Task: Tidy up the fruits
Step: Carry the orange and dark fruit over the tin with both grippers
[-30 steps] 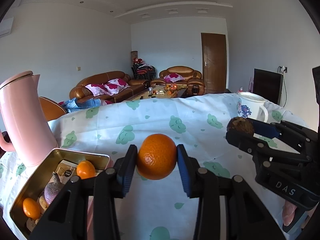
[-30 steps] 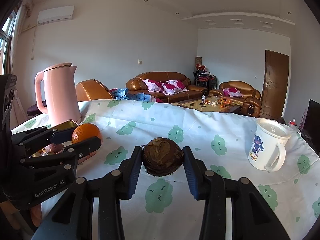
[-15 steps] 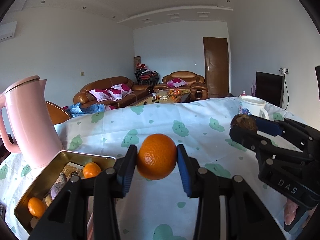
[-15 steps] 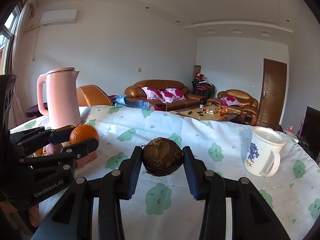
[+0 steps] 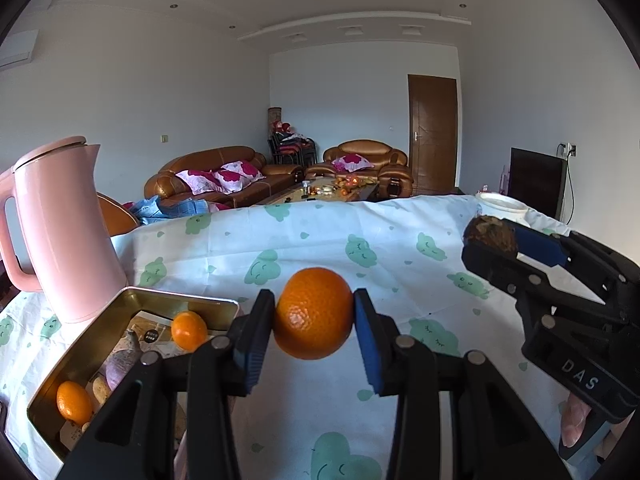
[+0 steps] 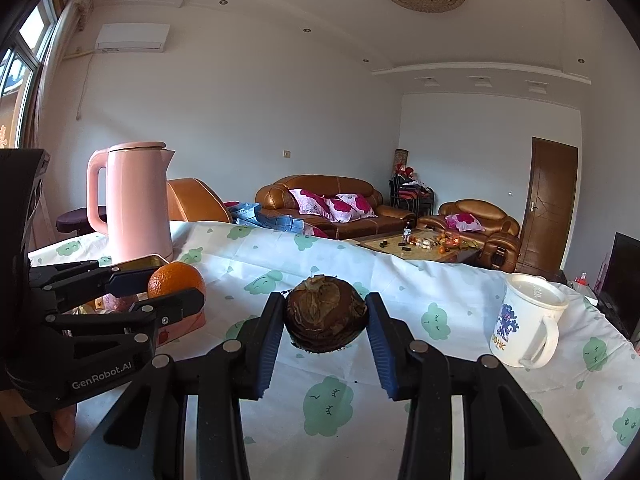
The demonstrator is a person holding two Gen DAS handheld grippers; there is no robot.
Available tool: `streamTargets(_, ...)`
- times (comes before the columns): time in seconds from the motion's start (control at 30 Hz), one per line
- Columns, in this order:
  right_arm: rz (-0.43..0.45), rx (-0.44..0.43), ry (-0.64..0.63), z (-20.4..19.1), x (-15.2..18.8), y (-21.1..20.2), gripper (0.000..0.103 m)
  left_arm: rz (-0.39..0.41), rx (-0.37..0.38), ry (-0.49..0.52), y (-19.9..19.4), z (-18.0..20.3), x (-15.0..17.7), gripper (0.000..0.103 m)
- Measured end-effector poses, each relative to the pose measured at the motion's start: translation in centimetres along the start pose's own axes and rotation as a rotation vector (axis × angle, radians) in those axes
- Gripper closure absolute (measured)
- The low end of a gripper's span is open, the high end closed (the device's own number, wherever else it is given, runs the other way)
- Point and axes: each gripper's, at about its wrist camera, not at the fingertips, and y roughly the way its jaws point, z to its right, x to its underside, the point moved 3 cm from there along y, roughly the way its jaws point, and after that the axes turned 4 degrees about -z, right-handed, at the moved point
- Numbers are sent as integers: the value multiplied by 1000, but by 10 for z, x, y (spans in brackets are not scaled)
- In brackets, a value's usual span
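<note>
Nearby, pink kettle (image 5: 60,228) behind gold tin (image 5: 100,336); white mug (image 6: 524,320) rightward.

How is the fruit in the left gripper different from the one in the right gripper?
The orange in the left gripper is bright and smooth-skinned; the brown fruit in the right gripper is dark, dull and wrinkled. The orange is rounder, the brown fruit flatter. Both are clamped above the tablecloth.

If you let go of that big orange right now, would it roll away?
Probably yes. The orange is round and hangs above the flat tablecloth, pinched only at its two sides by the left gripper, so it would likely drop and roll. Its pebbly skin looks grippy, so it probably won't slip out. It seems firm, keeping its shape under the squeeze.
</note>
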Motion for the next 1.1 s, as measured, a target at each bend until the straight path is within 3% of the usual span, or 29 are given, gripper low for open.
streamTargets(0.57,-9,-71,-8,-22,-2,1,60,26,11,-20,-24,-16,4,61)
streamTargets(1.1,-35,-155,-32,-65,-9,10,60,23,-55,-60,-43,-56,13,61)
